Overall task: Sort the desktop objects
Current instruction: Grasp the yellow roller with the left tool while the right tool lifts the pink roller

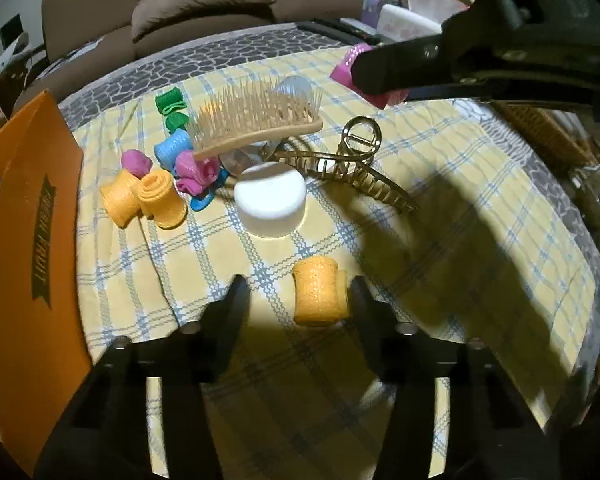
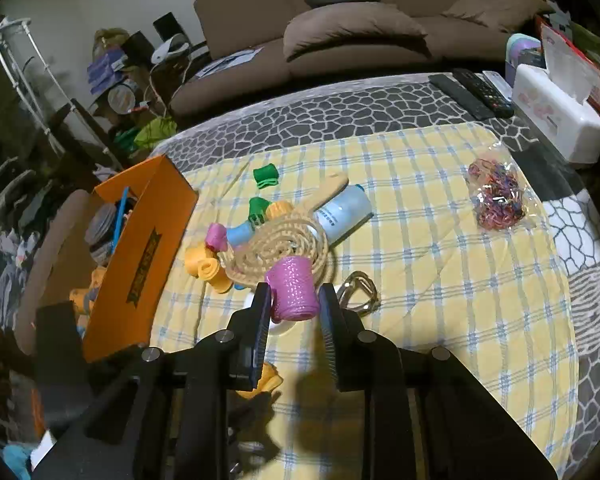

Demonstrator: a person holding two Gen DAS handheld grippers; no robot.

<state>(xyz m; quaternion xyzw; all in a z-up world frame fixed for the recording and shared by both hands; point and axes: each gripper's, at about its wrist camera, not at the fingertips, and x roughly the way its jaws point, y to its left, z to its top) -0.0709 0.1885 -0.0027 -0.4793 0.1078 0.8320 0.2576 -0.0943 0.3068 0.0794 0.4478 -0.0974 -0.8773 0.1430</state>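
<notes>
Clutter crowds the far left of the yellow checked cloth (image 2: 440,280): a wooden bristle brush (image 1: 256,120) lies tipped over a heap of mesh hair rollers in green, blue, pink and orange, with a white round jar (image 1: 270,204) and a gold claw clip (image 1: 352,160) just beside them. An orange cardboard box (image 2: 140,256) stands open at the table's left edge, other things already inside it. Farther right on the cloth sits a clear bag of coloured elastic bands (image 2: 498,196), well apart from the heap, and remote controls (image 2: 472,92) and a white tissue box (image 2: 556,112) line the far grey patterned border. A brown sofa (image 2: 340,28) fills the background.

One orange roller (image 1: 320,296) lies alone on the cloth, between the spread fingers of the left gripper (image 1: 296,300) and close against the right-hand finger; whether it touches I cannot tell. Those fingers stand wide apart, gripping nothing.

The right gripper (image 2: 294,304) is raised above the heap and clamps a pink roller (image 2: 292,290) between its ribbed pads, the roller upright with its open end upward. From the left camera the same gripper shows at upper right, pink plastic at its tip.

The rollers are short, waisted tubes of woven plastic mesh; the clip is thin toothed metal.
</notes>
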